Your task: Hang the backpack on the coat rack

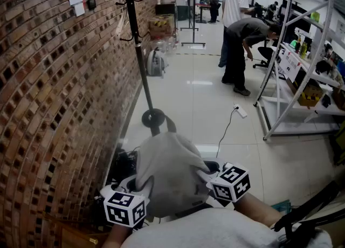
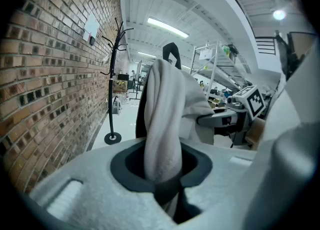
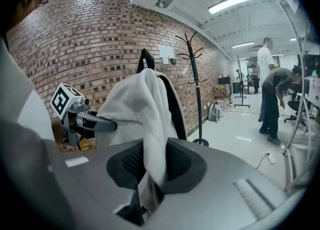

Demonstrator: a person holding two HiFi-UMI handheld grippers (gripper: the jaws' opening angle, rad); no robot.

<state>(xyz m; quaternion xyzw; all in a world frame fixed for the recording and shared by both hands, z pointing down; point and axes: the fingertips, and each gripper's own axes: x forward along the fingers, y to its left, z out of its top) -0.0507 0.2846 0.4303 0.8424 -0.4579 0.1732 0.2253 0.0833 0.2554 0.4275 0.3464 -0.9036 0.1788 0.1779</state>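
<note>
The grey backpack (image 1: 170,172) is held up between the 2 grippers, low in the head view. It is kept well apart from the black coat rack (image 1: 141,53), which is stood on the pale floor (image 1: 205,107) beside the brick wall (image 1: 48,112). The left gripper (image 2: 166,186) is closed to a narrow gap, and a fold of the backpack's fabric is pinched in it. The right gripper (image 3: 144,186) is likewise clamped on a fold at the backpack's other side.
</note>
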